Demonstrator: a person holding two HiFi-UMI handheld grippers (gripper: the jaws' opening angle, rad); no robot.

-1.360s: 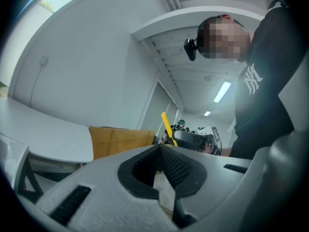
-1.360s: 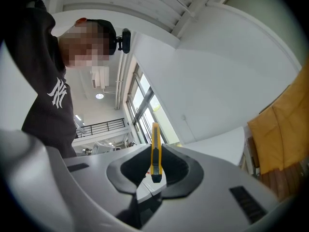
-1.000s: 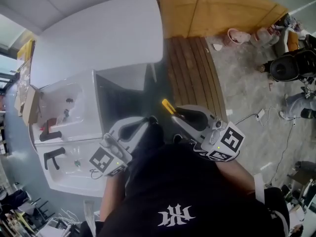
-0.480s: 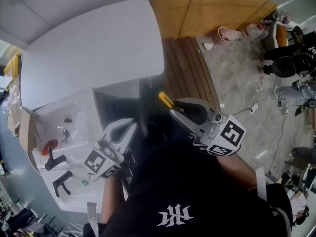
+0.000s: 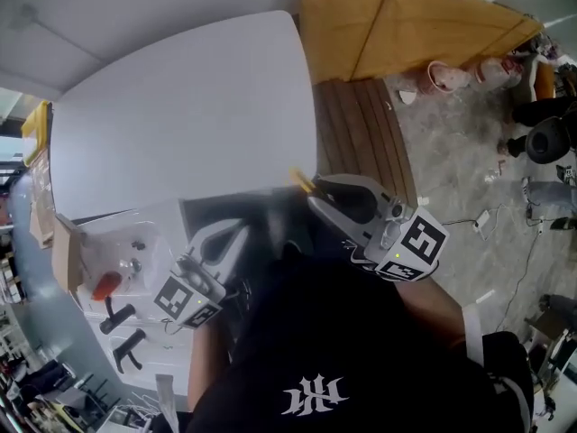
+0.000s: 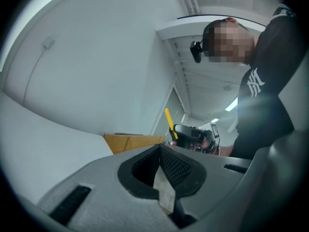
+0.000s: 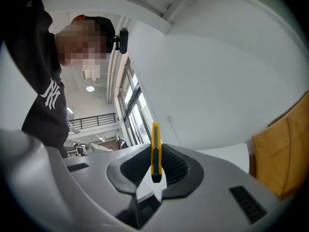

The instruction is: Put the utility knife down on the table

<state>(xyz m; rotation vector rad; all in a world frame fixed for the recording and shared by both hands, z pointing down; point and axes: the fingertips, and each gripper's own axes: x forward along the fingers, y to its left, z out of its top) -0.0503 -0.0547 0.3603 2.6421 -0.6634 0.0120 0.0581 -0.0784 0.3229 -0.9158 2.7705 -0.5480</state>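
Room: a bare white table [image 5: 180, 106] takes up the upper left of the head view. A tan wooden board [image 5: 406, 30] leans at the upper right, with a slatted wooden platform [image 5: 361, 142] below it and a grey concrete floor [image 5: 460, 170] to the right.
Left side: a white unit [image 5: 167, 359] stands below the table's near left corner. It carries a clear tub [image 5: 135, 242] with a red item inside, and two black handles [image 5: 122, 314].
Person: a black shirt [image 5: 315, 350] with a white logo fills the bottom of the head view, and both arms reach forward.
Right gripper [image 5: 317, 197]: its jaws are closed partway and its pads clamp the utility knife. Its marker cube [image 5: 419, 242] faces the camera.
Utility knife [image 7: 155, 141]: yellow, it stands upright between the right gripper's pads with its upper end well above the jaw tips. It is held in the air, not resting on the tabletop. In the head view it shows just beside the tabletop's near right corner.
Left gripper [image 6: 160, 149]: its jaw tips meet with nothing between the pads. In the head view it sits below the tabletop's near edge, apart from the right gripper.
Left gripper view: the yellow knife and the right gripper show beyond the jaw tips.
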